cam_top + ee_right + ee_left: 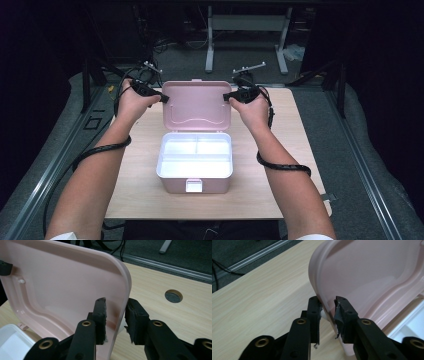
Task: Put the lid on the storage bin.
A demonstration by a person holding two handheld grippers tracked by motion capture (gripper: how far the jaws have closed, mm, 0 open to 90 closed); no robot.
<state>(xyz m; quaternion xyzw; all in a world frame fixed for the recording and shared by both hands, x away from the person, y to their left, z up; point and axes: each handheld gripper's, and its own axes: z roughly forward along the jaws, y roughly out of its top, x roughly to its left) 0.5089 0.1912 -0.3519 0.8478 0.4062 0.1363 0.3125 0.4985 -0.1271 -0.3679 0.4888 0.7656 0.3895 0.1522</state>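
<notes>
Both grippers, left point(163, 98) and right point(226, 96), straddle the side edges of the pink box's raised lid point(196, 105) with jaws slackened, gaps showing. Box mid-table; opening looks finished, so next withdraw outward.

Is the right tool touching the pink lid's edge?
Apart. The right gripper view shows the right tool straddling the pink lid rim, a gap visible either side.

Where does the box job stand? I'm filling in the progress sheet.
Done: the pink lid stands upright and the box is open, its white tray showing. In hand: the left gripper and right gripper each straddle a lid edge, jaws not pressing. Left: possibly letting go; nothing shows what follows.
</notes>
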